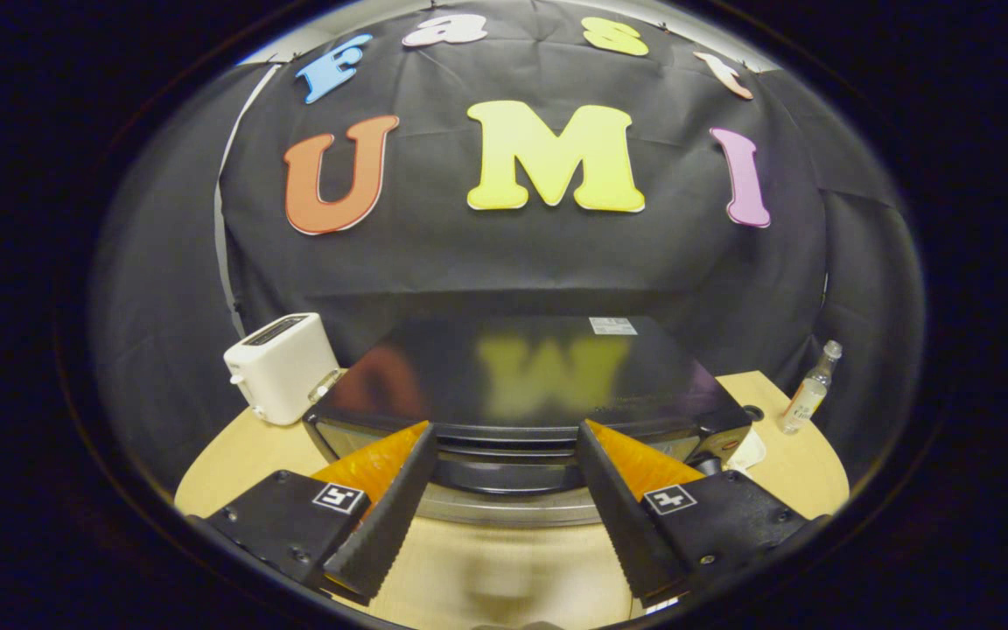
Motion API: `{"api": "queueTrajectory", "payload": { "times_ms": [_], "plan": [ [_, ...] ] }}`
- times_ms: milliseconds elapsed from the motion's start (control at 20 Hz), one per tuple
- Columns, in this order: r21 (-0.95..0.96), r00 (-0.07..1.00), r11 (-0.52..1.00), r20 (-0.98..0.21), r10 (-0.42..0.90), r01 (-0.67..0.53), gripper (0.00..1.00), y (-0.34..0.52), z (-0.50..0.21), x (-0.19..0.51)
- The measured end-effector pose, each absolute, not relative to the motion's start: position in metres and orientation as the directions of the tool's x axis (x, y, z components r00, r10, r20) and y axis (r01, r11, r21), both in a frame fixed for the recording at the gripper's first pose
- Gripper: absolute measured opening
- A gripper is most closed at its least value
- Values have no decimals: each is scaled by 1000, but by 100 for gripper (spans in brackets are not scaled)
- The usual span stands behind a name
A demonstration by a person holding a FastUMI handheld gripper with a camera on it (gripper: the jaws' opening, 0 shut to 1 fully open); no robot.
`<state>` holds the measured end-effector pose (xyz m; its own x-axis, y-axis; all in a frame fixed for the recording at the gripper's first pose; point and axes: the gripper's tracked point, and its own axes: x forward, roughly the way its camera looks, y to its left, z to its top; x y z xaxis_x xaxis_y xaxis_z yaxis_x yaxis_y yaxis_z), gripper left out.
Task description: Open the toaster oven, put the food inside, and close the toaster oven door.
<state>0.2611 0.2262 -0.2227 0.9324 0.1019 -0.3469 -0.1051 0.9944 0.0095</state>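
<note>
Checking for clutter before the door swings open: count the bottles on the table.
1. A small clear bottle stands upright on the table, beyond the open gripper and off the toaster oven corner opposite the white toaster. The oven could hide others.

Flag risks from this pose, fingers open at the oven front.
1. The gripper is open, fingers on either side of the oven handle but not pressing it; closing off-centre could slip.
2. The toaster stands close beside the oven; a sideways swing might knock it.
3. The bottle near the table edge could tip.
</note>
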Motion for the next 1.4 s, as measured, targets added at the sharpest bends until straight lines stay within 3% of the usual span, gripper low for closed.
{"api": "queueTrajectory", "payload": {
  "times_ms": [1100, 1400],
  "plan": [
    [-56, 906, 988, -409, 110, -145, 100, 220, -286, 156],
    [-37, 869, 987, -482, 117, -154, 100, 217, -320, 135]
  ]
}}
